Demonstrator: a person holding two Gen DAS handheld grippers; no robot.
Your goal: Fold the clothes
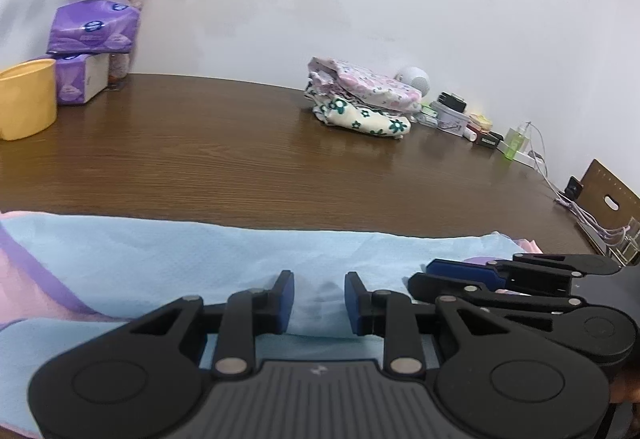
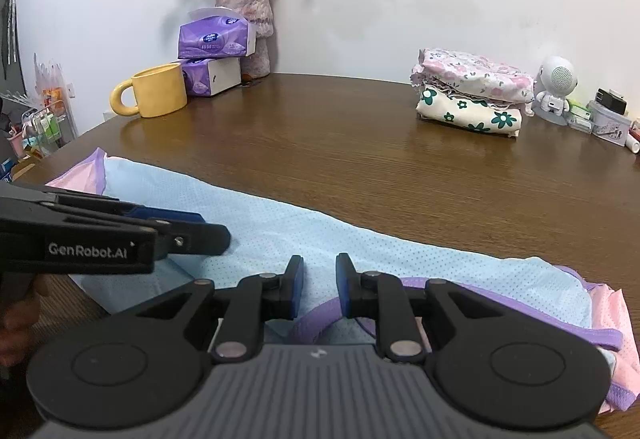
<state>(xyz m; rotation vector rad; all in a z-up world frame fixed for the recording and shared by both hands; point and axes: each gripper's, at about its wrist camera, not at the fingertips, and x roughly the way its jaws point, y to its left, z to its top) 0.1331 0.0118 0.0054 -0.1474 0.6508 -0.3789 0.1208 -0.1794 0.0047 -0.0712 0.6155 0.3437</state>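
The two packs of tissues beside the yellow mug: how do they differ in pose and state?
The upper tissue pack lies on top and is open, with a white tissue sticking out; the lower tissue pack stands on the table and shows no tissue. The upper one sits tilted and looks soft and puffed; the lower one looks boxier. Both are purple with white ends.

Left wrist camera sits low over the blue garment [image 1: 240, 259], looking across the desk [image 1: 220, 143] toward the wall. Right wrist camera, just beside it, faces the same way. Both catch the folded stack [image 1: 360, 107] and each other's tongs at the edge.
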